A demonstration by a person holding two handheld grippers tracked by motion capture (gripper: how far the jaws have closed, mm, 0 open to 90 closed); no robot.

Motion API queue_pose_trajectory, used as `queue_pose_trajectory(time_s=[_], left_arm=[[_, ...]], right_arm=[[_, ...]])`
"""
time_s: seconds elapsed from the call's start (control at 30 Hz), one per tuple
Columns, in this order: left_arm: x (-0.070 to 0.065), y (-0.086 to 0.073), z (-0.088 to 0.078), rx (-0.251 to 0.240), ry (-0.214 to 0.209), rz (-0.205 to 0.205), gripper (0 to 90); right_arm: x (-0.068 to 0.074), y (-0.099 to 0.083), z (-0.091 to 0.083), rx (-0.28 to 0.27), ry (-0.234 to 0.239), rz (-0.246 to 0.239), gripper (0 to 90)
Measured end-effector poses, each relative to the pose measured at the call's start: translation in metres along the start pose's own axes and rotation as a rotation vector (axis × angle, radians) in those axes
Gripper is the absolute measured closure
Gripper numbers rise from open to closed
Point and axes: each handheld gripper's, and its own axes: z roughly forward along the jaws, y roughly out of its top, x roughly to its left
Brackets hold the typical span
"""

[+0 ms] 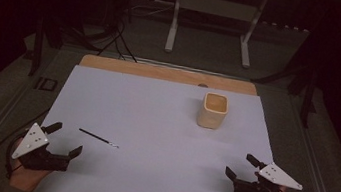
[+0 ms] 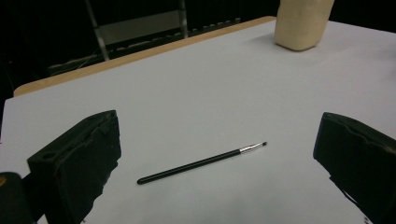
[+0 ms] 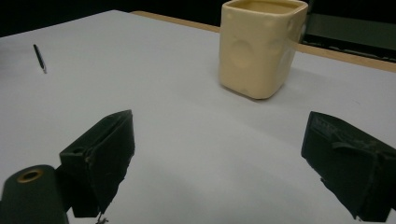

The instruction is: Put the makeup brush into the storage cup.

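**Two spread hand-held grippers, a thin brush and a cream cup on the table**

While both rest low at the near edge of the table (image 1: 154,124), the left hand-held gripper (image 1: 67,140) and the right hand-held gripper (image 1: 241,166) have their jaws spread wide with nothing between them. Each is held from below by a hand, and each carries a grey three-cornered plate on top. The left one sits at the near left corner, the right one at the near right corner, well apart from each other.

Just ahead of the left hand-held gripper lies a thin black brush (image 1: 98,138) with a silver ferrule, flat on the white sheet and touching neither jaw; in the left gripper view it lies between the two black jaws but farther out, its tip pointing toward the cup. The cream cup (image 1: 213,110) stands upright on the far right part of the table, ahead of the right hand-held gripper and well apart from the brush.
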Motion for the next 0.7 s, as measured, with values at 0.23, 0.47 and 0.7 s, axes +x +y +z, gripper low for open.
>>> queue_pose_trajectory(time_s=[0.23,0.47,0.7], left_arm=[[0.0006,0.0003,-0.0006,0.002,-0.004,-0.001,1.6],[0.0019,0.0010,-0.0013,0.007,-0.010,-0.010,1.4],[0.0043,0.0089,-0.0075,-0.028,-0.016,-0.029,1.4]], right_arm=[[-0.0003,0.0005,-0.0013,-0.001,-0.004,0.005,9.5],[0.0001,0.0013,-0.0011,0.001,-0.009,0.005,9.6],[-0.0001,0.0024,-0.0041,-0.013,-0.017,0.008,9.6]])
